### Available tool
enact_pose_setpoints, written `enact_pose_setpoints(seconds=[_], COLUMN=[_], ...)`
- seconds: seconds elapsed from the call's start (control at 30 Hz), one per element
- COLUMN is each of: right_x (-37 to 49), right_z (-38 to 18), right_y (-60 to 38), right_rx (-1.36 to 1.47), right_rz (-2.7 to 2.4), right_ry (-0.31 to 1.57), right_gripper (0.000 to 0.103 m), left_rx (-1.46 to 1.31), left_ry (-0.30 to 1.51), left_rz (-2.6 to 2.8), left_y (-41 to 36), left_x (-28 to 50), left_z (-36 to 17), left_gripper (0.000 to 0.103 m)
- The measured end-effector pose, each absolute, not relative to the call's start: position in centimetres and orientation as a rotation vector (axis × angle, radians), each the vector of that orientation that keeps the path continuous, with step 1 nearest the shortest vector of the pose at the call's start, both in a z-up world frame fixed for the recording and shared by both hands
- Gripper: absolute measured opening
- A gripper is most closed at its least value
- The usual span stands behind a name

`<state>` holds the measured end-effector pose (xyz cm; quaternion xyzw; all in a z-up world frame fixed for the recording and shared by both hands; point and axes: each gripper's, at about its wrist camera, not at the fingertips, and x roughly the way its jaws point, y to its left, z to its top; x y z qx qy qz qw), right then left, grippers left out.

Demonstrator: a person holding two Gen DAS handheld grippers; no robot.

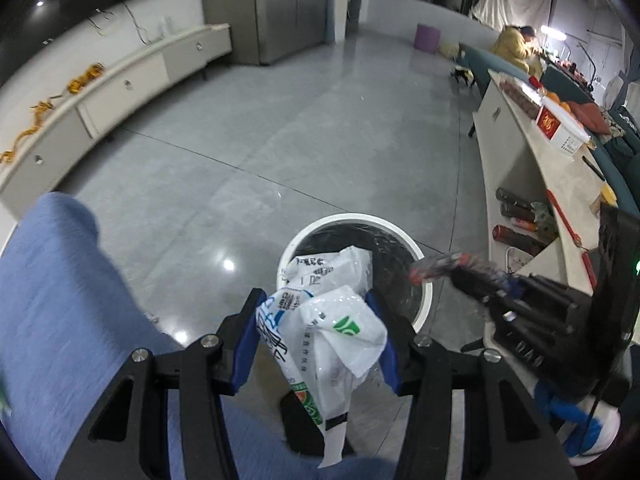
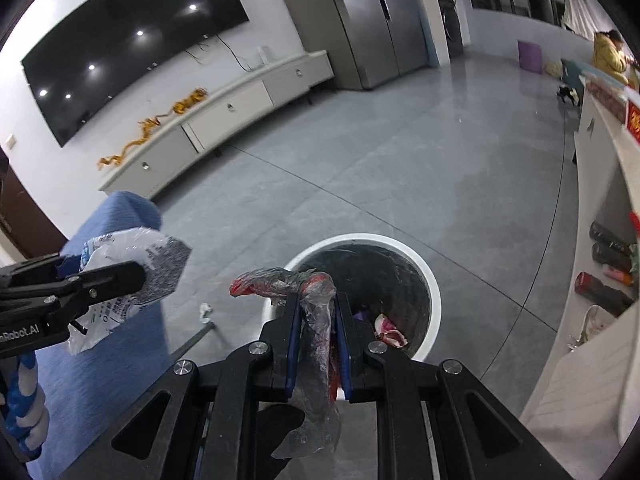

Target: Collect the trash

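A crumpled white plastic wrapper with blue and green print (image 1: pixel 320 336) is pinched between the blue pads of the left gripper (image 1: pixel 318 336) and is held in the air just short of the round white wastebin lined with a black bag (image 2: pixel 434 300), which stands on the grey polished floor (image 1: pixel 280 140). A twisted clear film wrapper with red print (image 2: pixel 316 308) is clamped in the narrowly set right gripper (image 2: pixel 318 328), above the bin's near rim. The carrying step is judged to be nearly finished; each wrapper must next be brought fully over the opening and then released, so that nothing falls outside. Some trash, pink and red, is already seen inside the bin. A small crumpled white scrap (image 2: pixel 205 311) is left on the floor beside a blue upholstered seat (image 1: pixel 60 300).
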<state>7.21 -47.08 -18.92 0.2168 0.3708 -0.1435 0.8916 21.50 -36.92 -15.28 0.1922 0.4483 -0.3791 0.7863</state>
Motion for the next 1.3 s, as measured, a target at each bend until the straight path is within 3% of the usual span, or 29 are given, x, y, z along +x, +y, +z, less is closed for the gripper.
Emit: enact_pose_setpoints(seconds=[0.27,0.33,0.4,0.83,1.3], right_x=[11.3,11.9,12.1,11.8,7.7], right_z=[-23.6,-24.4,-24.8,-21.2,-5.6], right_y=[-49.8,-50.3,-50.8,-50.7,-43.4], right_rx=[0.430,0.429,0.432,0.405,0.237], right_rz=[-0.336,-0.353,-0.367,-0.377,-0.354], right_ry=[0.877,0.888,0.888,0.881,0.659], right_gripper=[0.021,0.044,0.052,0.052,0.058], left_rx=[0.355,0.323,0.291,0.202,0.067], left_ry=[1.079,1.110,1.133,1.102,0.891], left_rz=[-0.821,-0.828,-0.841,-0.772,-0.664], left_y=[-42.3,-43.3,-43.8,-40.5,-28.8], left_x=[25.7,26.5,27.0,26.8,22.9], left_z=[-19.7,-20.5,-21.1,-18.9,-8.3], left_gripper=[0.052,0.060,0.067,0.067,0.067])
